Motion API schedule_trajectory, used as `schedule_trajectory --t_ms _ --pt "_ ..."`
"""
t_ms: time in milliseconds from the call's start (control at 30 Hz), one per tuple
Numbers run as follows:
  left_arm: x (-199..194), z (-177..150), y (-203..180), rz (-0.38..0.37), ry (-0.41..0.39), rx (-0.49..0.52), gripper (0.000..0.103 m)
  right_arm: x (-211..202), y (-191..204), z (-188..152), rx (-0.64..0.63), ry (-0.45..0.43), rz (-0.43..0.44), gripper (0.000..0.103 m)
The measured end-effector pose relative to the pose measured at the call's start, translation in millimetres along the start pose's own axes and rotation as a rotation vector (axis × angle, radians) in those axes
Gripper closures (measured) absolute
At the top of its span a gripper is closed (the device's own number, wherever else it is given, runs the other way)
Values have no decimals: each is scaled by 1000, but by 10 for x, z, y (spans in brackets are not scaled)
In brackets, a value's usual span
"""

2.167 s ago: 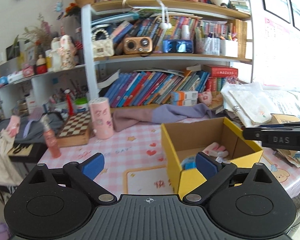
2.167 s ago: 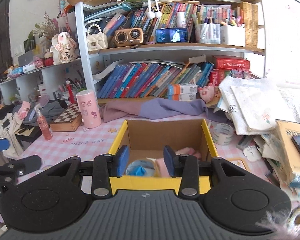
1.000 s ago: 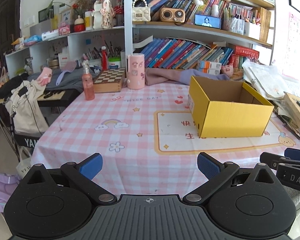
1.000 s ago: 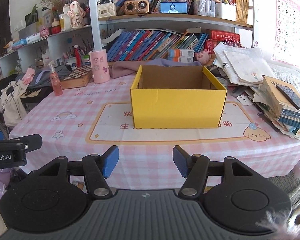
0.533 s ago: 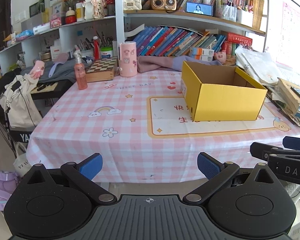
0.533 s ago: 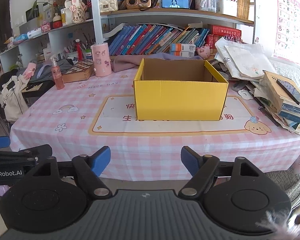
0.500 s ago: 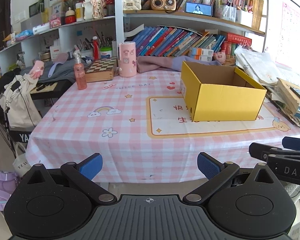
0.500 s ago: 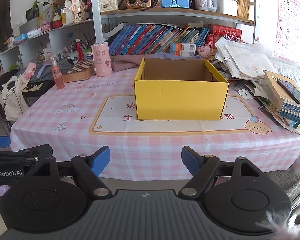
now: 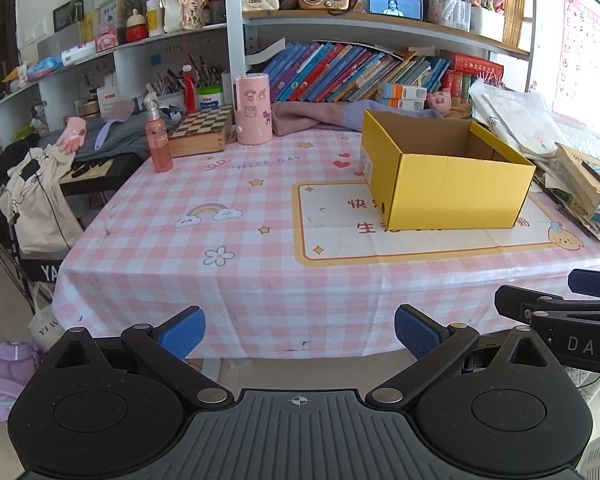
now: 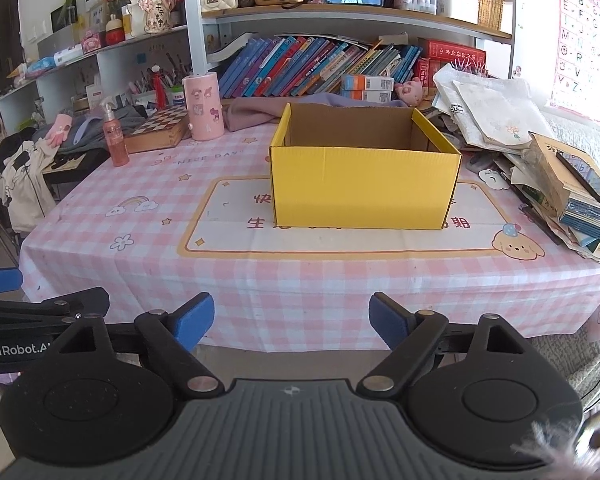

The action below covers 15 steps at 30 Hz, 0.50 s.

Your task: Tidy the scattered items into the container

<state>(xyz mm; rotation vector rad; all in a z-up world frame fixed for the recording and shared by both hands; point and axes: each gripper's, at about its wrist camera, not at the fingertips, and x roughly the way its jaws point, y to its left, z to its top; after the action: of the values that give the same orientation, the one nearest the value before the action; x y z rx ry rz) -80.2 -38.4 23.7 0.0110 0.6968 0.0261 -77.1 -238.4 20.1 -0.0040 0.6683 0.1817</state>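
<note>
Right now my left gripper (image 9: pixel 299 333) hangs short of the table's near edge, its blue pads spread wide with nothing between them. My right gripper (image 10: pixel 290 322) sits beside it, equally short of the edge; its jaws are opening as I look, and they too have only air between them. So neither hand is carrying anything.

Past the pads comes the pink checked tablecloth (image 10: pixel 152 240), and the stretch of it nearest me is bare: printed rainbows, stars and a bordered panel of characters, but no loose item that I can make out. On that panel stands the yellow cardboard box (image 10: pixel 364 188), upright, open at the top, one long wall facing my right camera. From this low angle I see only the inner walls and nothing of the floor (so what lies inside, I cannot tell).

Farther back, along the table's far side, stand a pink spray bottle (image 9: pixel 158 140), a wooden chessboard box (image 9: pixel 200 130), a pink cylinder with stickers (image 9: pixel 253 109) and a heap of purple cloth (image 9: pixel 312 118); a stack of books and bags (image 10: pixel 572 188) crowds the right edge.

My guess is that the tidying is done or nearly so, the open middle being clear; whether those things at the back count as scattered, I can't say.
</note>
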Motion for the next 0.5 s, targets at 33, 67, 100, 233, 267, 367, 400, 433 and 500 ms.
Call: schedule_trajectory --t_ms 33,67,100,233,267,367,400,433,500 --pt "7 1 5 0 3 -2 1 4 3 2 -1 1 0 18" --pt "15 1 9 1 7 -4 1 6 6 4 -2 2 0 18" --pt "23 2 12 4 11 -4 1 6 7 4 -1 2 -1 17" --pt "50 0 13 11 27 -1 1 25 12 2 -3 7 -6 15" --pt "54 1 13 9 28 0 1 30 12 0 -4 9 -6 14" --pt "61 -1 16 4 29 3 1 42 12 -3 -5 13 -7 13" --pt "63 1 16 2 30 3 1 44 11 -4 -5 13 -7 13" --pt "66 -1 17 1 31 3 1 44 11 -4 -5 13 -7 13" --pt "75 -3 18 -2 34 3 1 46 10 -5 -4 13 -7 13"
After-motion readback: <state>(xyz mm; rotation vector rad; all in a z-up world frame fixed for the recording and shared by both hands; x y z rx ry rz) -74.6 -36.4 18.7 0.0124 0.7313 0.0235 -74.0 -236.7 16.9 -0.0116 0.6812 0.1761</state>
